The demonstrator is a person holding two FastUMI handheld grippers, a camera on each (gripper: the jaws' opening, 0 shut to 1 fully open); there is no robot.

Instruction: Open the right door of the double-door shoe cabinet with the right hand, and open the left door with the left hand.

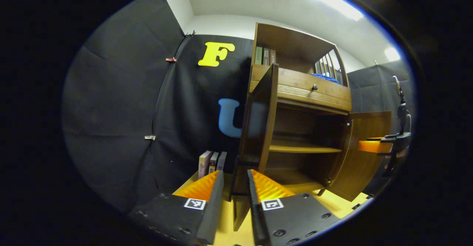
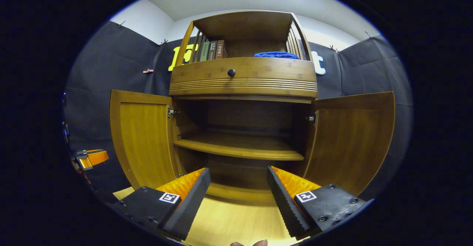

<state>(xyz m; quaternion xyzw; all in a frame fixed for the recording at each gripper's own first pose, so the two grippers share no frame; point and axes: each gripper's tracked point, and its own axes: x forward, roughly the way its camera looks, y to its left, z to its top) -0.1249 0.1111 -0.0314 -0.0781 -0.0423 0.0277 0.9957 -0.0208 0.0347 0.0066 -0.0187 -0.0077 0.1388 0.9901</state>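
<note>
Nearest, the left gripper rides low with its fingers drawn narrow around the free edge of the left door; whether both pads press on the wood I cannot tell, since the door's bottom corner merely shows in the slim gap between them; the grip, if any, looks loose. By my reading both doors are already swung out, so the step in hand is finishing the left door's swing and letting go cleanly; to do that well the left gripper should follow the door's arc about its hinge rather than pull straight back, ease the fingers apart before withdrawing, and keep clear of the row of books standing on the floor just beside the cabinet's left side. In the right gripper view, the right gripper stands wide open and empty, level and centred in front of the shoe cabinet, pointing into the open compartment and touching nothing; a fingertip of the holding hand shows at the bottom edge. Farther off, the right door stands fully open to the right side; a bare shelf crosses the interior; above sits a drawer with a dark knob, then upright books and a folded blue cloth on top.
</note>
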